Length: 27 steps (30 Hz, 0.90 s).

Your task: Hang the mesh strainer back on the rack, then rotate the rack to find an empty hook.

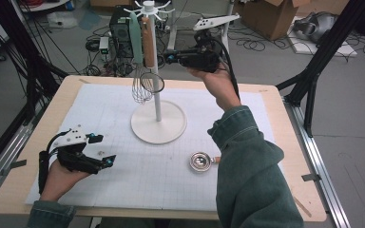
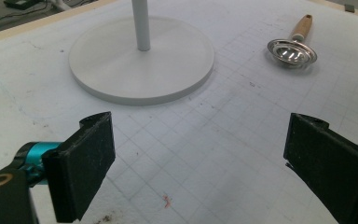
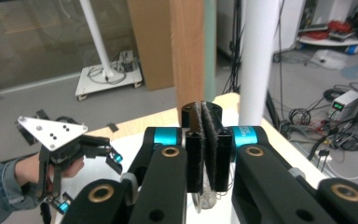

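Observation:
A white hook stand (image 1: 158,71) rises from a round base (image 1: 171,128) at mid-table. From its top hang a whisk with a mint-green handle (image 1: 136,38) and a wooden-handled mesh strainer (image 1: 148,45). My right gripper (image 1: 169,58) is raised just right of the wooden handle (image 3: 186,51). Its jaws are shut pad to pad with nothing between them, and the stand's pole (image 3: 257,60) is close by. My left gripper (image 1: 103,149) rests low at the front left and stands open (image 2: 196,158) over bare mat. A small metal ladle with a wooden handle (image 1: 200,161) lies right of the base (image 2: 142,60), ahead of the left jaws (image 2: 292,51).
A white gridded mat (image 1: 123,180) covers the wooden table (image 1: 294,190). Behind the table the floor holds cables, a computer tower (image 1: 120,28) and cardboard boxes (image 1: 271,16). Black frame legs (image 1: 313,76) stand at the right.

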Motion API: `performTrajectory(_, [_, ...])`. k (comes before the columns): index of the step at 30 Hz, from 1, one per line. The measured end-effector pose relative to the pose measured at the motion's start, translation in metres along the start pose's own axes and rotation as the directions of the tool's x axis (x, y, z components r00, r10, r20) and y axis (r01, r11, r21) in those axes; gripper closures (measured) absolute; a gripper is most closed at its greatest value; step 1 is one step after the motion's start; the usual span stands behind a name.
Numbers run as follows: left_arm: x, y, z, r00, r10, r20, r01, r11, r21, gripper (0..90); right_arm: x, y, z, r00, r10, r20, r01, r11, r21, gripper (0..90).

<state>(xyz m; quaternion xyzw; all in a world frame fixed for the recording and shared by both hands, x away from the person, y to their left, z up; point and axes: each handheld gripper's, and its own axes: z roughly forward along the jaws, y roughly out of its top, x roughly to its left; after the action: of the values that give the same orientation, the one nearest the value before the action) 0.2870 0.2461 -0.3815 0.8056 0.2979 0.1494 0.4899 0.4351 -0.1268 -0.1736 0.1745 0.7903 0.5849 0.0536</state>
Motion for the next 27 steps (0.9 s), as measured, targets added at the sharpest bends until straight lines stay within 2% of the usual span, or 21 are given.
performTrajectory(7, [0.001,0.000,0.000,1.0000,-0.004,0.005,0.004,1.0000,-0.002,9.3,-0.008,0.005,-0.014,0.9998,0.013,-0.014,-0.014,0.999,-0.050,89.6])
performTrajectory(15, [0.000,0.001,-0.001,1.0000,0.000,0.006,0.000,1.0000,-0.006,9.3,-0.013,0.028,-0.024,0.9999,0.015,-0.004,-0.015,0.995,-0.098,89.6])
performTrajectory(19, [0.000,0.002,0.000,0.9999,0.000,0.014,0.001,1.0000,-0.003,9.3,-0.014,0.038,-0.025,0.9999,0.016,0.003,-0.016,0.992,-0.125,89.5])
performTrajectory(27, [0.000,0.001,-0.002,0.9999,0.000,0.012,0.000,1.0000,-0.002,9.3,-0.014,0.052,-0.018,1.0000,0.002,0.009,-0.001,0.992,-0.130,89.6])
